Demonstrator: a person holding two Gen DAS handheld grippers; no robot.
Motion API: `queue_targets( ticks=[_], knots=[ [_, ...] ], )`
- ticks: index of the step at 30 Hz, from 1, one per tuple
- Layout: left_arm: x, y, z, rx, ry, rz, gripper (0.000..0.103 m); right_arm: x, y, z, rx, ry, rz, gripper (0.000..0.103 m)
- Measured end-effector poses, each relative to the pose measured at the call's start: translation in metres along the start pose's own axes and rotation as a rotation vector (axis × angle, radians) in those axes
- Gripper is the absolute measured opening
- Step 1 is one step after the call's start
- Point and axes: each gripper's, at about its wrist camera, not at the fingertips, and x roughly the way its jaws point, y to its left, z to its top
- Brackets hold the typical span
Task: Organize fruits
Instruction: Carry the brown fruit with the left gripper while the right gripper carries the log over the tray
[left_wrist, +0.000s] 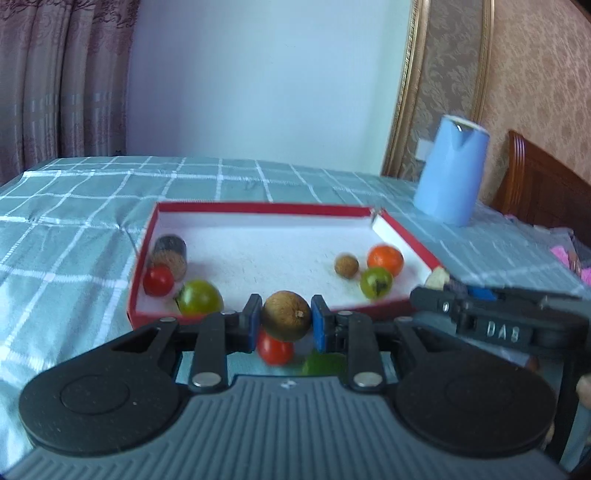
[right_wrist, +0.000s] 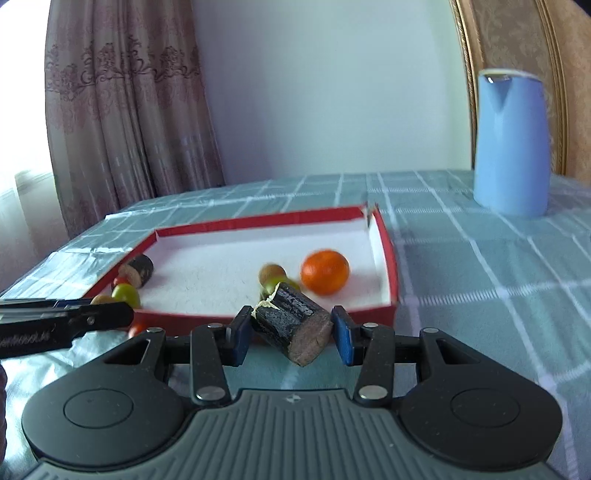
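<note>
1. Grippers: my left gripper (left_wrist: 286, 320) is clamped on a round brown longan fruit (left_wrist: 286, 314), stem nub facing the camera.
2. My right gripper (right_wrist: 291, 331) is clamped on a dark cylindrical sugarcane piece (right_wrist: 291, 325), long axis slanting, cut end toward me.
3. Both hang just before the red shallow cardboard tray (right_wrist: 391, 266).

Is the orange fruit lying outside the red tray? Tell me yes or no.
No, the right wrist view shows the orange fruit resting on the white floor inside the red tray, near its right wall.
</note>
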Motion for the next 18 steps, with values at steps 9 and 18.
queue_targets(
  ticks=[9,18],
  knots=[
    [0.056,0.019,0.04,-0.052,-0.009,0.135,0.025,0.045,0.028,0.032,-0.065,0.02,-0.012,0.044],
    [0.09,0.032,0.043,-0.043,0.02,0.223,0.025,0.083,0.042,0.038,-0.086,0.075,-0.027,0.044]
  ],
)
